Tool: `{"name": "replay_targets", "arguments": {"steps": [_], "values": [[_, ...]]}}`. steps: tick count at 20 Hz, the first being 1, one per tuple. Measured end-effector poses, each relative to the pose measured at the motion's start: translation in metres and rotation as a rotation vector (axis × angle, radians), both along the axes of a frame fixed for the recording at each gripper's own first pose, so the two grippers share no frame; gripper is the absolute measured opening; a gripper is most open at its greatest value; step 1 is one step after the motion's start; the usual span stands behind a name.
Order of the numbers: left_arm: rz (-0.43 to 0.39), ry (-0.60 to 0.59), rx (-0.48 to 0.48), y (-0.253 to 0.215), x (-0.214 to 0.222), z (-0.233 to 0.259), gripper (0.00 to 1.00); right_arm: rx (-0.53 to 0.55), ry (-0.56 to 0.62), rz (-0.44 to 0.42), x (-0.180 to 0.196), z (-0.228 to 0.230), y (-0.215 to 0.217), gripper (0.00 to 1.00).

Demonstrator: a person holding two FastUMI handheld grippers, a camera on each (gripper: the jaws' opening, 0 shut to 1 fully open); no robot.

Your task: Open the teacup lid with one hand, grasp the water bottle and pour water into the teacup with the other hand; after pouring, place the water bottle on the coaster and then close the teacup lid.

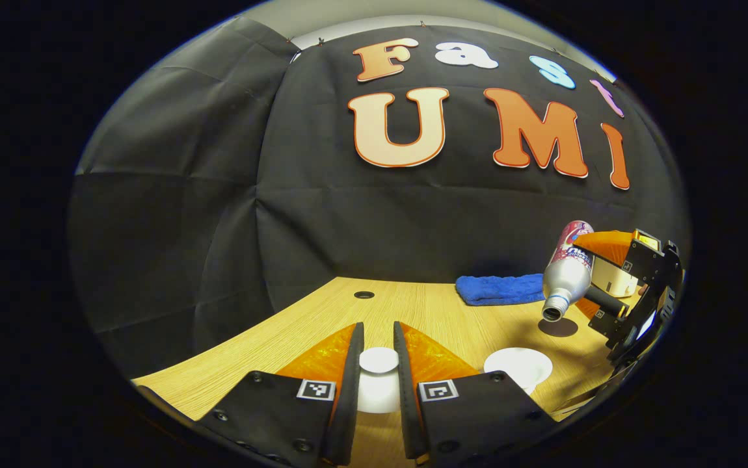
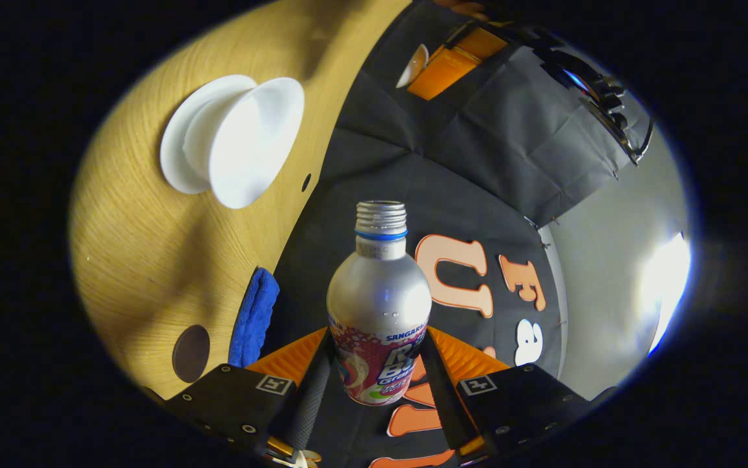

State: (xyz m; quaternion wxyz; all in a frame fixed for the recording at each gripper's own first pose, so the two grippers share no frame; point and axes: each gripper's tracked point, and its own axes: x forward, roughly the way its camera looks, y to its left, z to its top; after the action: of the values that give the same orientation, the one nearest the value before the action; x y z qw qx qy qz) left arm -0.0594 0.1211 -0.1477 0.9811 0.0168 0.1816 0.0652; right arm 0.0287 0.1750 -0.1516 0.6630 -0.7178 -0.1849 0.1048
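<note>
**Ana:** Teacup (image 2: 244, 140) sits uncovered on its saucer (image 2: 172, 146) on the wooden tabletop (image 2: 133, 260), toward the near edge. Where is its lid?

**Ben:** Lid (image 1: 378, 359) is held clear of the cup by the left gripper (image 1: 378, 370), whose two fingers appear to press on its knob, one on each side.

**Ana:** And the water bottle (image 2: 379, 305)?

**Ben:** Right gripper (image 2: 377, 370) clamps it around the labelled body. The bottle is tipped, open mouth downward, but in the left gripper view that mouth hangs nearer the dark round coaster (image 1: 557, 327) than the cup, so I judge the pour isn't lined up yet. I see no water falling.

**Ana:** How should it go?

**Ben:** Bring the mouth over the middle of the cup first, low above the rim, then deepen the tilt slowly. A narrow neck may gulp and splash. Keep the lid well aside. The blue cloth (image 1: 501, 289) by the far edge is there for spills.
</note>
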Motion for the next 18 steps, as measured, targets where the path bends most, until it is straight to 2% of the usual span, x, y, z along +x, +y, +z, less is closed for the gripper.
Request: {"name": "replay_targets", "arguments": {"steps": [7,11,12,14,18], "values": [[-0.029,-0.057,-0.005,-0.022,0.011,0.024,0.33,0.257,0.090,-0.061,-0.004,0.009,-0.006,0.78],[-0.048,-0.079,-0.010,-0.036,0.019,0.033,0.29,0.442,0.201,-0.122,0.000,0.012,-0.024,0.78],[-0.055,-0.082,-0.014,-0.039,0.018,0.033,0.33,0.484,0.222,-0.131,0.002,0.014,-0.027,0.78],[-0.066,-0.085,-0.018,-0.045,0.020,0.032,0.33,0.573,0.262,-0.142,0.002,0.018,-0.036,0.78],[-0.076,-0.091,-0.027,-0.056,0.024,0.032,0.33,0.709,0.282,-0.159,0.006,0.034,-0.053,0.78]]}}
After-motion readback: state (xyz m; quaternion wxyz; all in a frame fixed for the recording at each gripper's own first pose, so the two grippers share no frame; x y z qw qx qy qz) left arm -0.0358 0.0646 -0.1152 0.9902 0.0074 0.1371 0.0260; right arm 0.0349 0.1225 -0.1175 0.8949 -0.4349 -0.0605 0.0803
